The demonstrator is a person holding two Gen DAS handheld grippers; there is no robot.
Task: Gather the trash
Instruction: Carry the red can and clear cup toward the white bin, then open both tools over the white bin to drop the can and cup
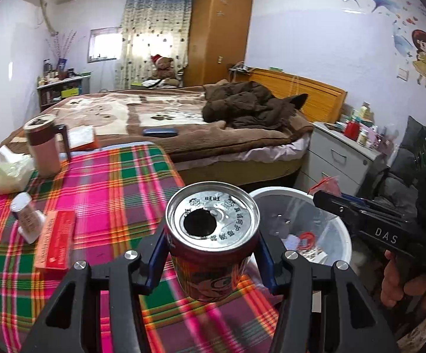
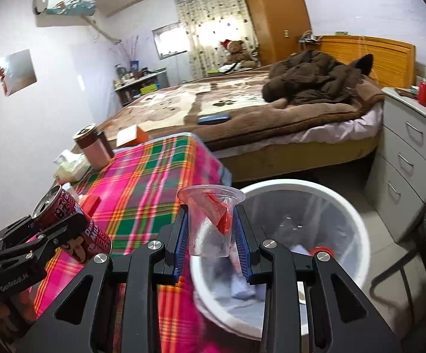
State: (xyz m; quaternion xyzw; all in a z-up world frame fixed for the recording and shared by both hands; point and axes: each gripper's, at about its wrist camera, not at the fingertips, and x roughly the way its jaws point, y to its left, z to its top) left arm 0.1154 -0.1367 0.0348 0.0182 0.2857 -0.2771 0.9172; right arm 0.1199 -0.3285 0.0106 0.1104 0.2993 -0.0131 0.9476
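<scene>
My left gripper (image 1: 211,260) is shut on a red drink can (image 1: 211,247), upright with its opened silver top showing, over the right edge of the plaid-covered table (image 1: 124,188). The right wrist view shows the same can (image 2: 71,229) at lower left, tilted in that gripper. My right gripper (image 2: 211,235) is shut on a clear plastic cup (image 2: 210,226) with a red wrapper (image 2: 220,214) inside, held above the rim of a white trash bin (image 2: 357,235). The bin (image 1: 342,226) is lined with a clear bag and holds some trash; it stands on the floor beside the table.
On the table stand a brown mug (image 1: 43,144), a white bag (image 1: 10,170), a small white bottle (image 1: 26,217) and a red box (image 1: 55,241). A bed (image 1: 183,123) with a brown coat lies behind. A grey drawer unit (image 2: 413,158) stands right of the bin.
</scene>
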